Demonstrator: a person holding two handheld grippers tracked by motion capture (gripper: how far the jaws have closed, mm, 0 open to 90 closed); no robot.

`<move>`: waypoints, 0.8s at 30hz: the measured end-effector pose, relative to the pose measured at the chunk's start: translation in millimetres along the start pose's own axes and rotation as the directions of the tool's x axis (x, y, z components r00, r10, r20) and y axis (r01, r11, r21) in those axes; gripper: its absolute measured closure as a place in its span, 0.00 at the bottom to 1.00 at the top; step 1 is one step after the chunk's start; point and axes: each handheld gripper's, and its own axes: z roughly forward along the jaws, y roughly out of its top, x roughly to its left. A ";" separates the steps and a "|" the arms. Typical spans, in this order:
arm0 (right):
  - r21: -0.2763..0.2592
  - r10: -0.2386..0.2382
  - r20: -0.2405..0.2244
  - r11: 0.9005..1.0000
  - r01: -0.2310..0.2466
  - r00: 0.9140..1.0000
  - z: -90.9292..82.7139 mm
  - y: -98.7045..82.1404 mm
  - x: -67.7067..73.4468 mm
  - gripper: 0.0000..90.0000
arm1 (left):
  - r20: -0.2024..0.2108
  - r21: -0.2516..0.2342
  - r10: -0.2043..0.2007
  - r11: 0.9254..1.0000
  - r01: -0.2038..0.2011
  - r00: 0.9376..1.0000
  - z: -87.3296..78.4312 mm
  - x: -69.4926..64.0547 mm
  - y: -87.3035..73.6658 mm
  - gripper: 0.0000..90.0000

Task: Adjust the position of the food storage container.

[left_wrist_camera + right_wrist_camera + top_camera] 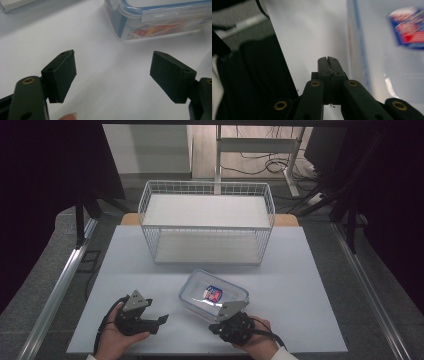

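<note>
White tabletop (150,270) ran from the person's edge to a wire basket (207,222) at the far side, with dark floor and a desk frame beyond.

In the right gripper view the right gripper (329,60) had its two black jaws pressed flat together with nothing between them, their tips beside the near wall of a clear plastic box (387,62). In the left gripper view the left gripper (112,75) held its jaws wide apart over bare table, gripping nothing, with the box's corner (130,27) near but apart ahead of them. In the high view the left gripper (145,317) rested on the table near the person's edge, well left of the box, and the right gripper (227,320) sat against the box's near side.

That box (214,295) lay near the table's middle front, between the grippers and the basket, turned at a slant. Its lid, edged in blue, looked clipped on, and a red-and-blue packet (213,293) showed inside it. The basket stood empty.

The box was probably light, stiff and slick-walled, so it would likely slide if nudged. The rim or a clip flap seemed the safest place to take hold, or one gripper on each short side.
</note>
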 end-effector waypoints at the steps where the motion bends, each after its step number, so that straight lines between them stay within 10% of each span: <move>1: 0.041 -0.002 0.005 0.999 0.002 1.000 8.4 -3.5 2.1 0.99 | 0.000 0.000 -0.001 1.000 0.001 1.000 -0.1 0.0 -0.1 0.23; 24: 0.141 -0.033 0.159 0.990 0.010 0.987 11.3 -20.3 -19.7 0.99 | 0.009 0.007 0.001 1.000 -0.002 1.000 -0.1 0.9 -0.5 0.23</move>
